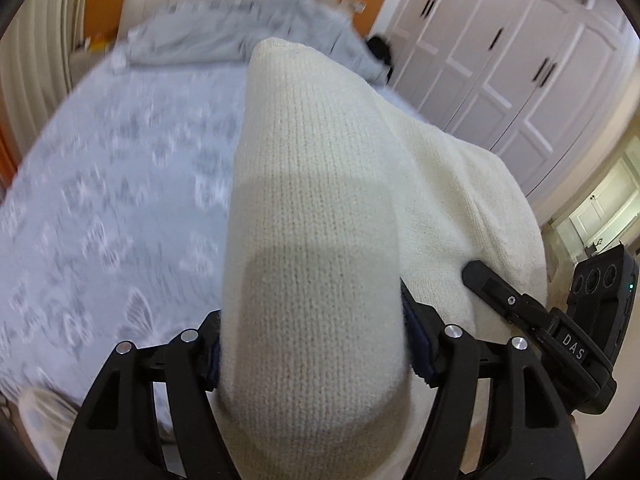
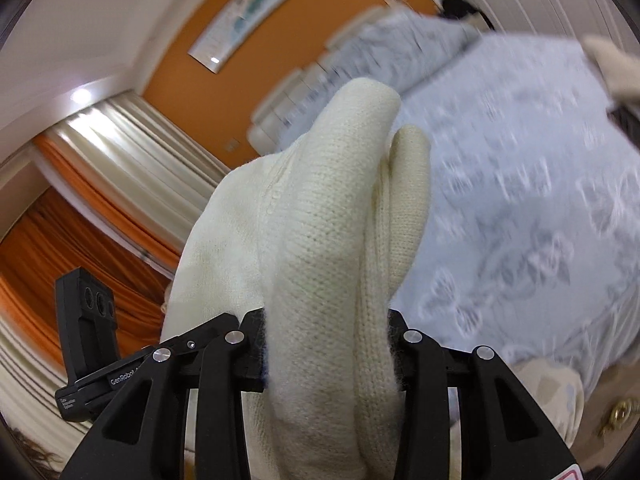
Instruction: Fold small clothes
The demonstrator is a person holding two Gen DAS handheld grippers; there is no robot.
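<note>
A cream knitted garment (image 1: 320, 208) fills the middle of the left wrist view. My left gripper (image 1: 312, 344) is shut on a thick fold of it and holds it above the bed. The same cream knit (image 2: 328, 232) bunches up in the right wrist view, and my right gripper (image 2: 328, 344) is shut on it. The right gripper (image 1: 520, 312) also shows at the right of the left wrist view, against the garment's edge. The left gripper's body (image 2: 88, 320) shows at the left of the right wrist view. The fingertips are hidden by the cloth.
A bed with a pale blue butterfly-print sheet (image 1: 120, 200) lies below, with a crumpled grey-blue quilt (image 1: 224, 32) at its head. White wardrobe doors (image 1: 520, 60) stand on the right. Orange and cream curtains (image 2: 80, 220) hang on the other side. Another cream cloth (image 2: 612, 64) lies at the bed's edge.
</note>
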